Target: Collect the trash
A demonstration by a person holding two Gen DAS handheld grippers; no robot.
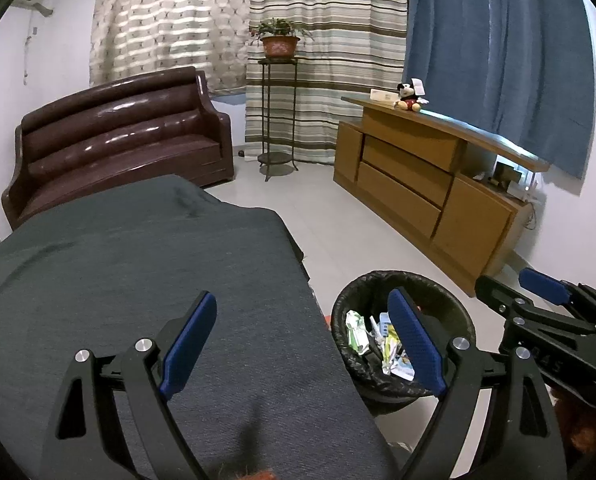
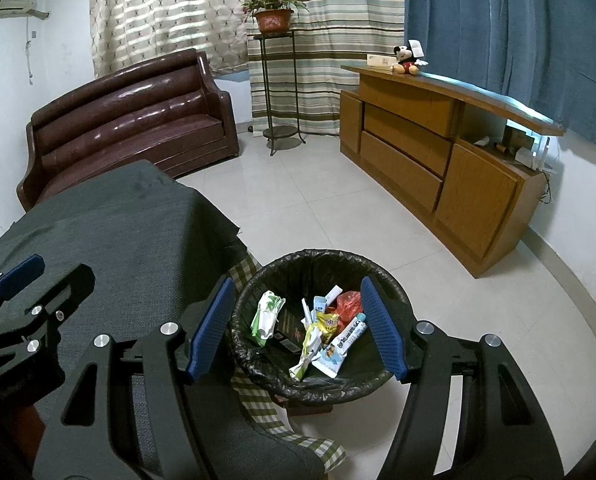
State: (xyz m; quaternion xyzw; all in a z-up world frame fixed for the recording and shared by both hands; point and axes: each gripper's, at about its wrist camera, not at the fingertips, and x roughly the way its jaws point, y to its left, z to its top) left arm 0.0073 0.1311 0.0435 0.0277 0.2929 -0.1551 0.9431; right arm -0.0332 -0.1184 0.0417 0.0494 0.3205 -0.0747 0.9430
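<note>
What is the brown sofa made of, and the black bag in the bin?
The sofa looks like leather or fake leather: dark brown, glossy, with bright window reflections on its padded ribs. The bin liner looks like thin black plastic film: crinkled, slightly shiny, folded over the rim.

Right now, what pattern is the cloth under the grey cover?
Green-and-white check, clearest in the right wrist view.
</note>
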